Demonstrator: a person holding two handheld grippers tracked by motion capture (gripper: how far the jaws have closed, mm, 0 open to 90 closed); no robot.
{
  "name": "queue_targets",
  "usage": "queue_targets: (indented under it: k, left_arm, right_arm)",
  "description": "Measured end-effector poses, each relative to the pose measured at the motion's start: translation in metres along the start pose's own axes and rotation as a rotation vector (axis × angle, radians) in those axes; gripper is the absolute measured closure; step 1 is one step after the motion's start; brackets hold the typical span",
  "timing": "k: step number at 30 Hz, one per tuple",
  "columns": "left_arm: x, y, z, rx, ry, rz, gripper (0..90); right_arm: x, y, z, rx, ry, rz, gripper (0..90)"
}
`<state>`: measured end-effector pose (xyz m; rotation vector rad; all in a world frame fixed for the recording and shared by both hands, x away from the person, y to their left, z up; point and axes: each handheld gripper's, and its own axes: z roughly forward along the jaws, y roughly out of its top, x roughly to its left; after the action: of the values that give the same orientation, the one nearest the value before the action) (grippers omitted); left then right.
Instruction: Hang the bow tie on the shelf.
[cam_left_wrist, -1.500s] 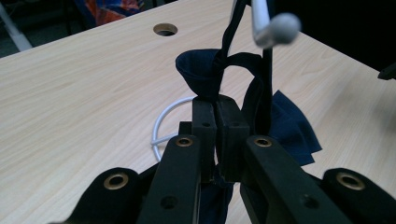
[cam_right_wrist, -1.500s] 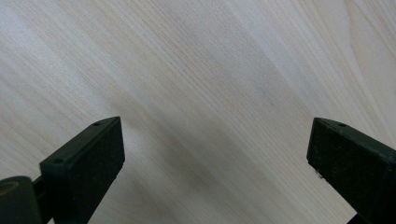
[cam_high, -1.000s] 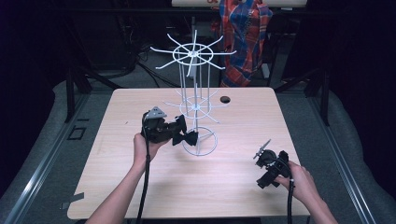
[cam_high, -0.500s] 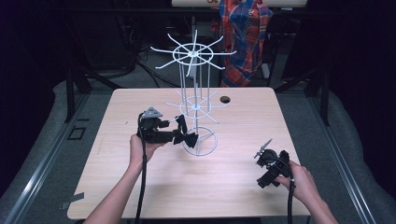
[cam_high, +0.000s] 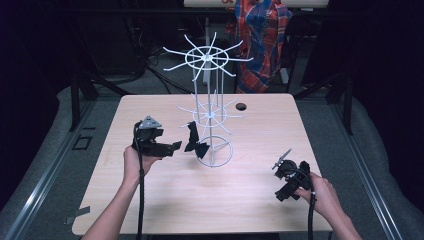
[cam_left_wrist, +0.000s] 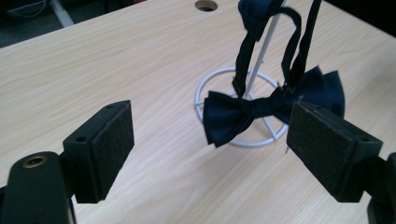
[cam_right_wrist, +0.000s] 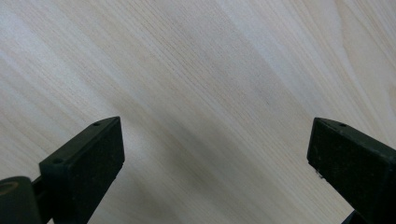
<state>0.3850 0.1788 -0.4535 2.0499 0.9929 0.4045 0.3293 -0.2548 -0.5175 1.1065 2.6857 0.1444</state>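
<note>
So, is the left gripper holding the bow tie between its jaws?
No. In the left gripper view the left gripper has its jaws wide apart, and the bow tie hangs on the white rack beyond them, untouched.

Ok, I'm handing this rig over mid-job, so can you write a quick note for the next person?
Left gripper: open, jaws have just been opening, nothing between them, just left of the bow tie.
Right gripper: open, over bare table.
Bow tie hangs by its strap on the white rack, low by the base ring.
Done: tie hung and released.
Left: nothing obvious; check it hangs securely.
</note>
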Motion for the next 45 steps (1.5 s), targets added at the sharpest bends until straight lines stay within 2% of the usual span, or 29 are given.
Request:
queue_targets:
  k: [7, 12, 15, 19, 24, 26, 32, 38, 40, 42, 44, 45]
  left_arm:
    - [0.001, -0.008, -0.014, 0.034, 0.039, 0.017, 9.5]
    - [0.000, -0.018, -0.020, 0.073, 0.070, 0.030, 7.3]
    - [0.000, -0.022, -0.023, 0.089, 0.082, 0.034, 5.8]
    - [0.000, -0.028, -0.027, 0.112, 0.109, 0.045, 5.1]
    - [-0.001, -0.039, -0.030, 0.166, 0.129, 0.052, 3.6]
    - [-0.001, -0.043, -0.031, 0.188, 0.140, 0.047, 2.8]
    - [0.004, -0.056, -0.038, 0.212, 0.158, 0.012, 1.1]
    - [0.009, -0.072, -0.041, 0.261, 0.140, -0.023, 0.0]
    - [0.011, -0.077, -0.044, 0.277, 0.155, -0.028, 0.0]
    - [0.014, -0.080, -0.049, 0.267, 0.182, -0.030, 0.0]
    - [0.019, -0.081, -0.053, 0.249, 0.195, -0.049, 0.0]
    - [0.022, -0.082, -0.054, 0.243, 0.190, -0.061, 0.0]
  right_arm:
    - [0.000, 0.000, -0.001, 0.002, -0.004, 0.001, 3.7]
    - [0.000, -0.001, 0.000, -0.020, 0.001, 0.011, 3.7]
    - [0.000, 0.000, -0.002, 0.000, -0.002, -0.011, 3.7]
    - [-0.001, -0.001, 0.000, -0.008, -0.001, -0.006, 3.7]
    - [-0.001, -0.002, -0.001, -0.014, 0.004, -0.007, 3.7]
    - [-0.001, -0.002, -0.001, -0.014, 0.001, -0.011, 3.8]
    - [0.001, -0.001, -0.002, -0.016, -0.009, -0.015, 4.3]
    - [0.001, -0.001, -0.002, -0.014, -0.008, -0.021, 4.4]
    - [0.001, -0.001, -0.002, -0.014, -0.010, -0.021, 4.6]
    - [0.000, -0.001, -0.002, -0.009, -0.006, -0.024, 5.5]
    - [0.001, -0.001, -0.002, -0.007, -0.012, -0.025, 5.5]
    - [0.002, -0.001, 0.001, -0.022, 0.000, -0.017, 5.8]
